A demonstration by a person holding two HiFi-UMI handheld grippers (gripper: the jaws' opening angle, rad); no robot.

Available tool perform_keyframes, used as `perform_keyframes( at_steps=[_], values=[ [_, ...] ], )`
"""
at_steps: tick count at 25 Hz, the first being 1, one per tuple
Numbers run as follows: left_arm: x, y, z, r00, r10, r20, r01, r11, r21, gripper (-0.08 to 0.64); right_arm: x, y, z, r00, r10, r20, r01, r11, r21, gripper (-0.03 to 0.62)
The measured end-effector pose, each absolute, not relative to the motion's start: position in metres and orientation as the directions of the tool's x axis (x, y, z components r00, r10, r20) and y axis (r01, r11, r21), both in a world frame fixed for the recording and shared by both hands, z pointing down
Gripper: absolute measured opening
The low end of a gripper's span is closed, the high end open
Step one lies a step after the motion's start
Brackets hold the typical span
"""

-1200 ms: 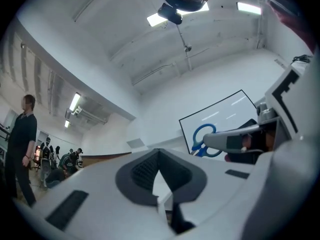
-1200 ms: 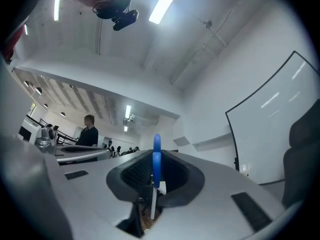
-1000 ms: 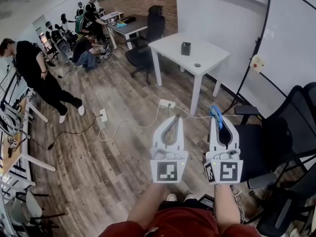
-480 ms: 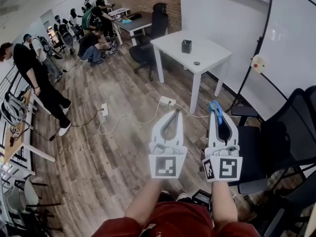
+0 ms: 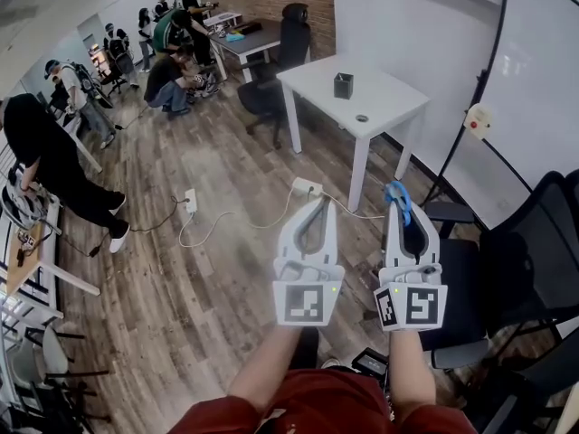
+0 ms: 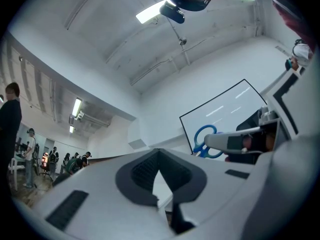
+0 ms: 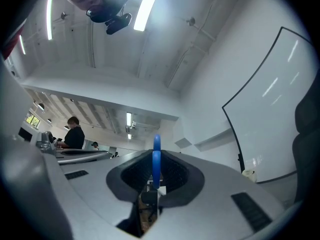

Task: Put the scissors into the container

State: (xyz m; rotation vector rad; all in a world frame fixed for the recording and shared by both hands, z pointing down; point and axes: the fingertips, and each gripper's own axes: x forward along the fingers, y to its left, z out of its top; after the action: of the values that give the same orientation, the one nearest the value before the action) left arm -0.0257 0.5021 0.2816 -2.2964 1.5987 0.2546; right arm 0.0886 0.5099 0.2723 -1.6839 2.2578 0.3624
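Note:
Blue-handled scissors stick out past the tips of my right gripper, which is shut on them. Seen along the jaws, the blue handle stands edge-on in my right gripper. My left gripper is held beside it at the same height, tips together with nothing in them. From my left gripper, the scissors' loops show to the right. The black container stands on a white table well ahead, far beyond both grippers.
A black office chair stands close on the right. A power strip and cables lie on the wood floor between me and the table. A small round thing lies on the table. People and desks fill the back left.
Both grippers have moved forward over the floor toward the white table, the scissors still held. The person in black at the left has shifted toward the left edge.

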Motion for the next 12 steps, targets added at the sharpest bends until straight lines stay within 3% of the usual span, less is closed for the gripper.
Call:
perform_keyframes(
  at_steps=[12],
  values=[
    [-0.057, 0.395, 0.281, 0.335, -0.883, -0.329, -0.942, -0.303, -0.148, 0.011, 0.057, 0.401, 0.268, -0.289, -0.879, -0.379, -0.954, 0.295, 0.046, 0.054]
  ],
)
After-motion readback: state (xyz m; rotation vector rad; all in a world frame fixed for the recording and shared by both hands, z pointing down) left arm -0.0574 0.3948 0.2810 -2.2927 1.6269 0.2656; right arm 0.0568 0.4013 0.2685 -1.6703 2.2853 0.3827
